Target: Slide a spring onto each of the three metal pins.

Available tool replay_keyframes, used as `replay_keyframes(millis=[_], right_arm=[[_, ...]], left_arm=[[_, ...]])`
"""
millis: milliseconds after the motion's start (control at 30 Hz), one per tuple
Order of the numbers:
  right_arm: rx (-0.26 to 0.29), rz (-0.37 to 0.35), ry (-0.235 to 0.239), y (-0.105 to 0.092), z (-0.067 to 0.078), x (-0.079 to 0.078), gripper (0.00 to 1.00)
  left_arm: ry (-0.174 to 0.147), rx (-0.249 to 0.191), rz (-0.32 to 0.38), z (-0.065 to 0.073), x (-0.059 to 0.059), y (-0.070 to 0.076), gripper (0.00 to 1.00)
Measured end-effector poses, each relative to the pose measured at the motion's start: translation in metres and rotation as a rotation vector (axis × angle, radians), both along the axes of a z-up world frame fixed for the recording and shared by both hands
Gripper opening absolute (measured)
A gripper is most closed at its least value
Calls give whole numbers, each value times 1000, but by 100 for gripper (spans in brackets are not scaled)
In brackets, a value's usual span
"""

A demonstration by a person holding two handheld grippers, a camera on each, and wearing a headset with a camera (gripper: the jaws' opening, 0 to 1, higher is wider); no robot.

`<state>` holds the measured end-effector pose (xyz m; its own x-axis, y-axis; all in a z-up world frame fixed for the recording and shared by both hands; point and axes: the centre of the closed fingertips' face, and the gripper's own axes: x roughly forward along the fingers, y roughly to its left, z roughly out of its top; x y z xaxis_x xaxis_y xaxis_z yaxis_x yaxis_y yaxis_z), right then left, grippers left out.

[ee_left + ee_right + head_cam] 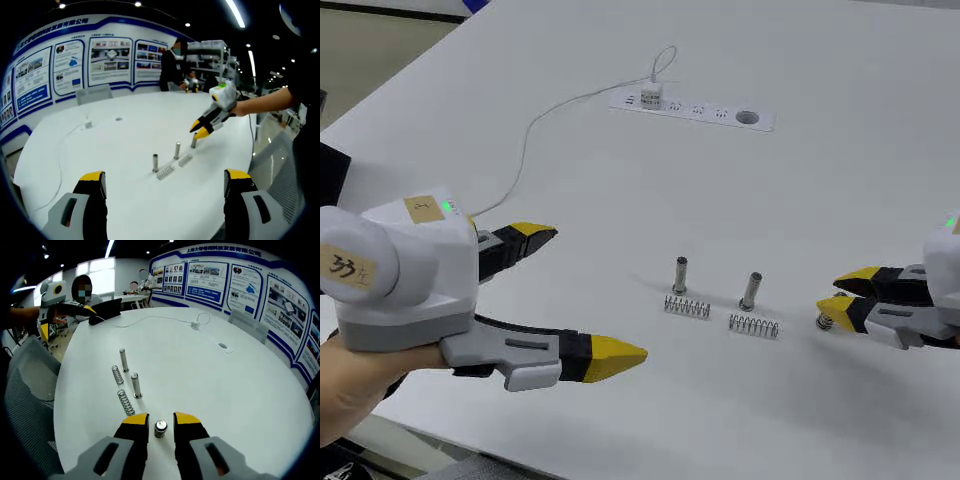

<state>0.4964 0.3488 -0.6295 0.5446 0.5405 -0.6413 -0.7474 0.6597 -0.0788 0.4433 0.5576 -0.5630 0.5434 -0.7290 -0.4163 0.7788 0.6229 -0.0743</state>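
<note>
A large white table with a smooth matt top (820, 200) is seen, its edge curved. A flat white power strip (692, 108) is laid on it at the far side. A small white plug adapter (651, 96) is seated in the strip, and a thin white cable (535, 130) is trailed across the top towards the near left edge. Near the middle, well apart from the strip, two short silvery metal pins are stood upright: the left pin (680, 274) and the right pin (751, 290). Just in front of each, a small coiled wire spring is laid on its side: the left spring (687, 307) and the right spring (755, 325). Further right a third silvery metal pin (160, 428) is stood on the top. In the head view, coils seem to be wrapped round its foot.
</note>
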Motion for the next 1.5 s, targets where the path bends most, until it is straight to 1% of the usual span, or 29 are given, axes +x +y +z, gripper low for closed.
replay_keyframes(millis=[100,167,233,300,367,433,467,533,567,633,733,800,867,967,1033,1133,1433,1500], right_arm=[[35,9,-19,8,13,-2,20],[52,40,-39,17,21,-5,20],[66,67,-45,26,26,-9,20],[79,93,-43,35,26,-13,20],[78,105,-35,40,23,-16,20],[65,123,-25,45,16,-19,20],[59,131,-15,47,11,-20,20],[48,142,-4,50,5,-24,20],[32,154,6,50,-1,-26,20],[15,175,18,52,-9,-29,20],[13,183,40,56,-20,-30,20],[-2,187,52,57,-28,-28,20],[-7,192,58,59,-32,-26,20],[-32,211,66,61,-38,-24,19],[-41,225,68,63,-41,-23,16],[-57,226,78,64,-48,-20,16],[-87,240,92,62,-55,-21,16],[-92,243,103,60,-57,-23,15]], left_arm=[[-3,-4,6,1,1,1,100],[-7,-5,6,3,2,1,100],[-9,-7,5,3,2,1,100],[-9,-7,2,3,2,0,100],[-9,-9,-1,4,2,-1,100],[-10,-14,-1,5,2,-2,100],[-10,-20,0,6,2,-2,100],[-10,-31,4,8,2,-2,100],[-14,-42,11,12,3,-1,100],[-12,-50,18,12,3,2,100],[-2,-39,19,8,3,5,100],[5,-32,21,5,2,7,100],[8,-31,23,4,2,8,100],[12,-31,23,4,2,9,99],[14,-30,22,4,1,9,99],[12,-25,24,3,2,10,99],[17,-25,21,3,3,10,99],[18,-25,19,3,3,9,99]])
